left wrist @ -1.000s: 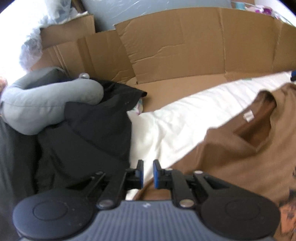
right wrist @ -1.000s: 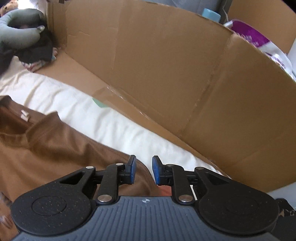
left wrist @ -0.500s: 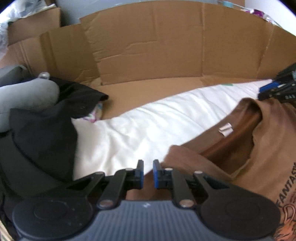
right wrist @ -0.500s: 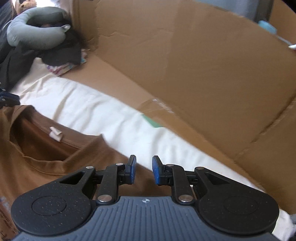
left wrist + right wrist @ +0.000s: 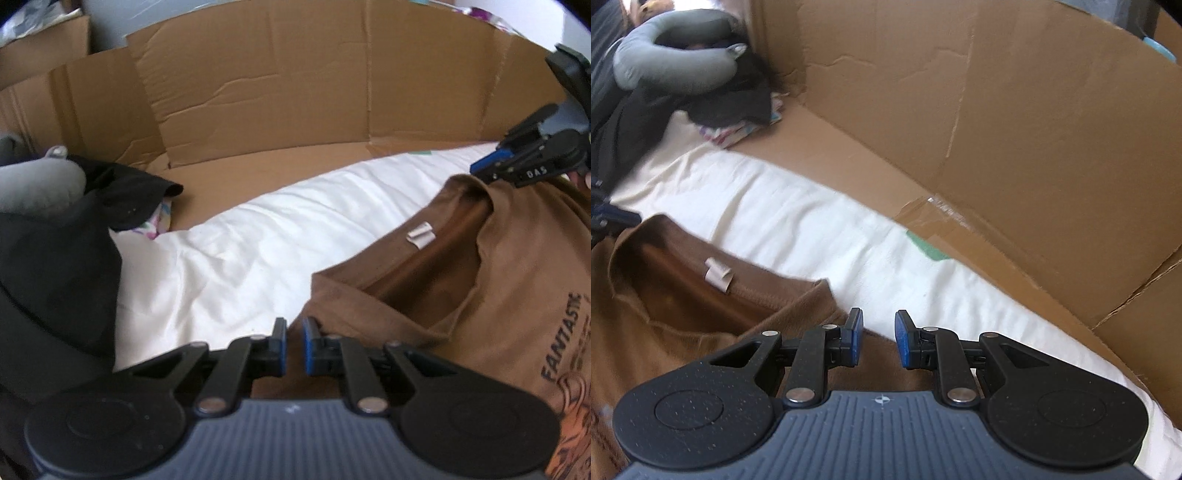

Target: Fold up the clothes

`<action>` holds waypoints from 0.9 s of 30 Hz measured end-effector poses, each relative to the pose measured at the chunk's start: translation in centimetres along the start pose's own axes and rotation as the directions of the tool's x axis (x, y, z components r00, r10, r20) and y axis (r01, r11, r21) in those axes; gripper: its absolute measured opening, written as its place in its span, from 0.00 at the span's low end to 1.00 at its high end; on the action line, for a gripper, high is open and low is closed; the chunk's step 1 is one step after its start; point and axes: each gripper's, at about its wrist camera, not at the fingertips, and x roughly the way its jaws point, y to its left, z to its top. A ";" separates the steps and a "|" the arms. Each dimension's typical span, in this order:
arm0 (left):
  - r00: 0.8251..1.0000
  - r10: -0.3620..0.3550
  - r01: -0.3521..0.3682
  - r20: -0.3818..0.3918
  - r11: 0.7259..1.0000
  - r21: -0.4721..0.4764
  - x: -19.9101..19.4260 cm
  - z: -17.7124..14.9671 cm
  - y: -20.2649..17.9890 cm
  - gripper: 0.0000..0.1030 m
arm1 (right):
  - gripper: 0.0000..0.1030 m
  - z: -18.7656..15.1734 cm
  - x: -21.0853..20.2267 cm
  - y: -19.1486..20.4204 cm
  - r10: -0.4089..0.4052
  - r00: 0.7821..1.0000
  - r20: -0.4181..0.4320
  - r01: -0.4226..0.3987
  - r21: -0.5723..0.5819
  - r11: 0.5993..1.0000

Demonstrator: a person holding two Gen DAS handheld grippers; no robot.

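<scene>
Brown tee [image 5: 524, 280] w/ "FANTASTIC" print [image 5: 561, 336], small blank neck tag [image 5: 420, 235]

Surface: white sheet [image 5: 258, 240], wrinkled; spread over flattened cardboard
Back wall: creased cardboard panels [image 5: 295, 92] standing upright (taped seam at the base in the right wrist view)
Left corner: grey neck pillow [image 5: 672, 74] on dark clothing
Light: bright daylight, upper left
</scene>
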 end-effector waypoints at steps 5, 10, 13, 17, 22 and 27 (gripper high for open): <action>1.000 0.014 -0.013 -0.019 0.999 0.039 0.9 0.1 -0.2 0.23 | 0.25 -0.8 0.5 0.6 0.008 1.000 -0.029 -0.010 -0.081 0.997; 0.999 -0.020 0.023 -0.043 0.998 0.066 1.7 0.3 0.1 0.24 | 0.27 -0.6 0.9 0.1 0.038 0.998 -0.042 -0.043 -0.117 0.992; 0.998 -0.037 0.042 -0.050 0.994 0.097 1.8 0.3 0.0 0.24 | 0.28 -0.3 1.1 -0.4 0.076 0.996 -0.044 -0.082 -0.130 0.988; 0.996 -0.062 0.069 -0.060 0.990 0.121 2.0 0.1 0.0 0.28 | 0.28 -0.1 1.1 -0.8 0.120 0.992 -0.027 -0.123 -0.159 0.980; 0.992 -0.091 0.103 -0.085 0.983 0.149 2.0 0.2 0.1 0.28 | 0.28 0.1 1.8 0.0 0.141 0.988 -0.061 -0.152 -0.244 0.958; 0.991 -0.101 0.116 -0.084 0.974 0.193 1.9 0.0 -0.1 0.28 | 0.29 0.2 1.3 0.6 0.148 0.984 -0.097 -0.173 -0.343 0.923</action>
